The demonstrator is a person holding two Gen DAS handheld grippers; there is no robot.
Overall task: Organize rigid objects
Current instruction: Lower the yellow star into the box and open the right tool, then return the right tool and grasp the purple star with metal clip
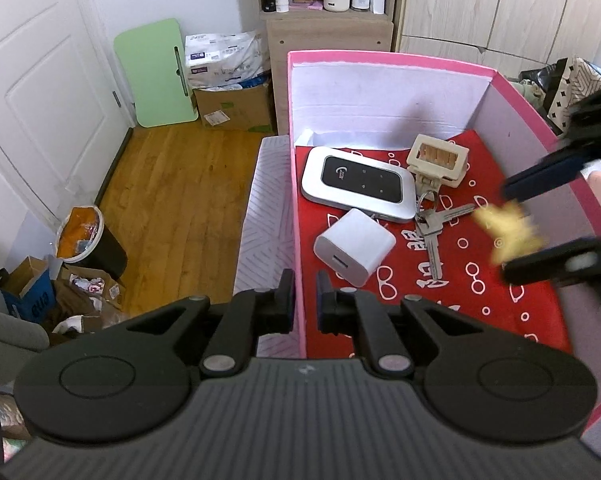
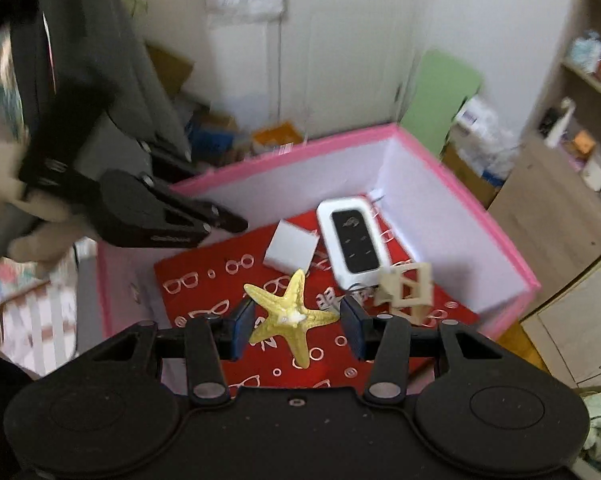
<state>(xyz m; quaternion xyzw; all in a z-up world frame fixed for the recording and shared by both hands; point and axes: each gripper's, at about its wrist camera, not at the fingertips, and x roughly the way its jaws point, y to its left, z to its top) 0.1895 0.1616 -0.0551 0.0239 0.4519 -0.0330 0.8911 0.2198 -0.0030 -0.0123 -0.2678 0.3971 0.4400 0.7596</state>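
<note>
A pink box (image 1: 388, 57) with a red patterned floor holds a white pocket router (image 1: 358, 183), a white charger cube (image 1: 354, 246), keys (image 1: 432, 232) and a beige keychain frame (image 1: 438, 160). My left gripper (image 1: 305, 298) is shut on the box's left wall, low at the near end. My right gripper (image 2: 296, 322) is over the box, its pads wide apart around a yellow starfish (image 2: 290, 312); the left pad touches an arm tip, the right pad stands clear. The starfish shows blurred in the left wrist view (image 1: 508, 232) between the right gripper's fingers (image 1: 548, 176).
The box (image 2: 452, 184) sits on a white patterned surface (image 1: 266, 216). A wooden floor, a black bin (image 1: 90, 240), cardboard boxes (image 1: 232, 106) and a green board (image 1: 156, 72) lie to the left. A shelf unit (image 1: 328, 4) and a wardrobe stand behind.
</note>
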